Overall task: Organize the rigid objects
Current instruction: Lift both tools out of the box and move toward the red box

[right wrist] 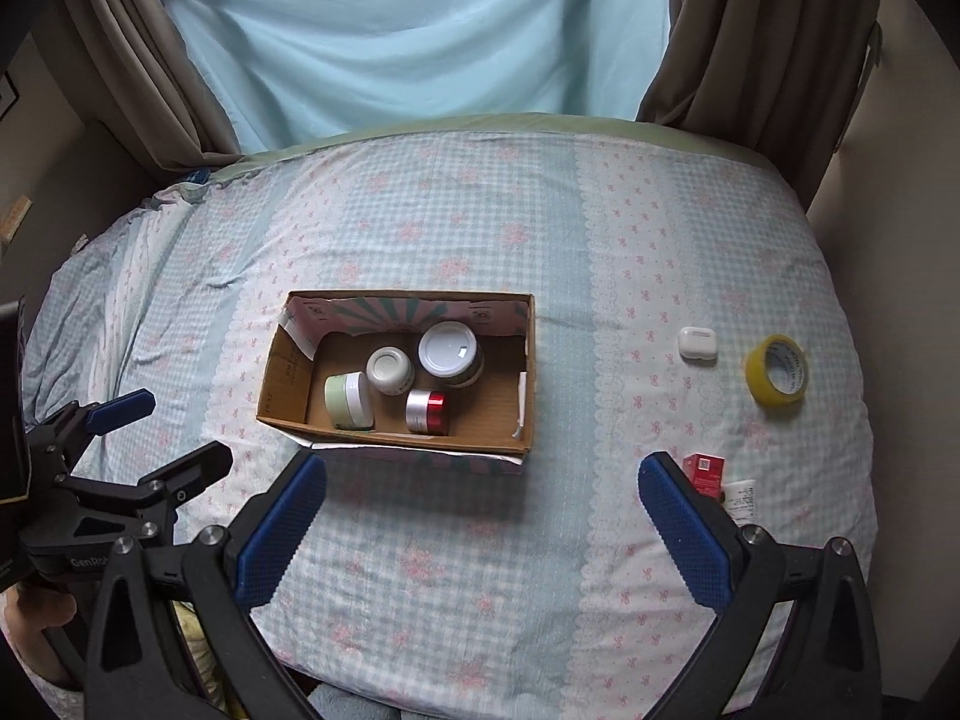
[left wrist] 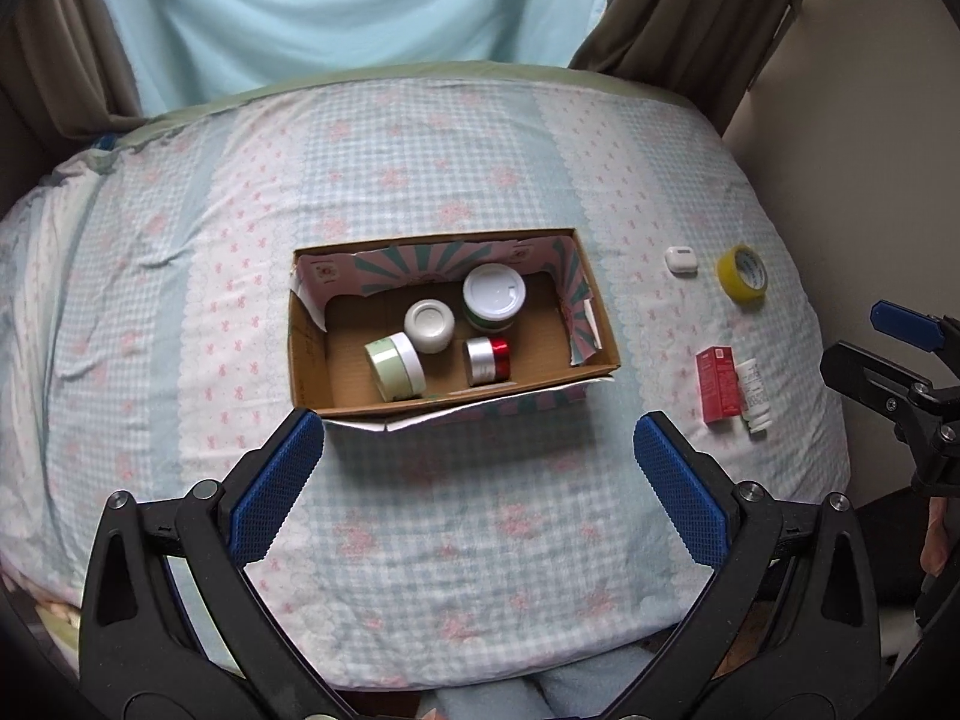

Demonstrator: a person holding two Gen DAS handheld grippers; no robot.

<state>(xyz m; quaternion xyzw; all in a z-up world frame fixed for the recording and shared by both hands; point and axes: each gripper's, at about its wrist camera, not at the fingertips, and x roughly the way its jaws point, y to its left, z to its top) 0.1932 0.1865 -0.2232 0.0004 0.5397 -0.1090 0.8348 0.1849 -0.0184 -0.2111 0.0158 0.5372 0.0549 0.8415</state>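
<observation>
The bed (left wrist: 468,540), under its checked blue-and-pink cover, carries everything here. Near its middle sits the open cardboard box (left wrist: 600,324), long side facing us, patterned flaps folded inward.

Inside the box, four jars. The big white-lidded jar (left wrist: 494,299) stands upright toward the far wall. Just beside it on the left, the small white jar (left wrist: 429,325) stands upright too. In front, by the near wall, the pale green jar (left wrist: 394,366) lies tipped on its side, and to its right the silver-and-red jar (left wrist: 488,361) also lies on its side.

Over toward the bed's right edge, outside the box, four things wait. The yellow tape roll (right wrist: 777,369) sits furthest right, tilted up on its rim. The white earbud case (right wrist: 698,345) lies just left of it, apart from it. Nearer the bed's near edge, the red carton (left wrist: 719,384) lies flat, and the white tube (left wrist: 755,396) lies touching its right side.

Now the grippers. The left gripper (left wrist: 479,483) hovers over the cover just short of the box's near wall, fingers wide apart, nothing between them. The right gripper (right wrist: 482,525) hangs likewise over the near part of the bed, fingers spread wide and empty, its right finger (right wrist: 684,531) partly covering the red carton in its own view.
</observation>
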